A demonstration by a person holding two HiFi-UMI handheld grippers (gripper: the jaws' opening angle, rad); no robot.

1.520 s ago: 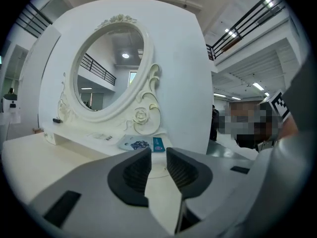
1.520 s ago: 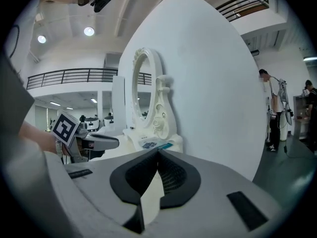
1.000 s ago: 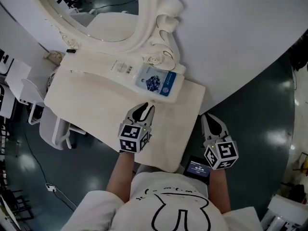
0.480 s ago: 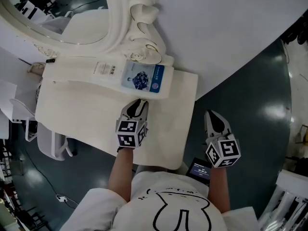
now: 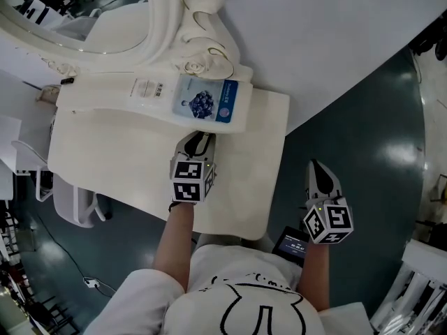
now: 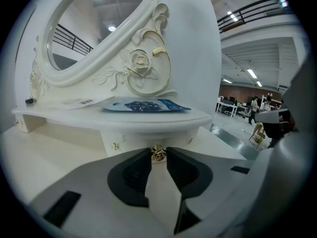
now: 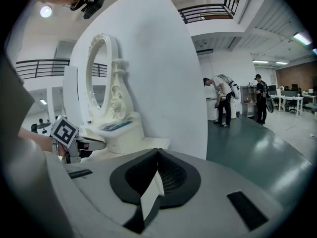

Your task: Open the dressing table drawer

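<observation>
Though the drawer (image 6: 143, 139) sits shut under the dressing table (image 5: 105, 152) shelf: left gripper (image 5: 200, 141) jaws apart, just closing, knob (image 6: 158, 153) between tips. Right gripper (image 7: 157, 151) jaws together, empty, right of table. Pull outstanding.

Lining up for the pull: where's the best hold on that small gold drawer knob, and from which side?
Pinch the small gold knob across its two sides, coming head-on from the front. It juts from the white drawer front, so that grip pulls straight out.
</observation>
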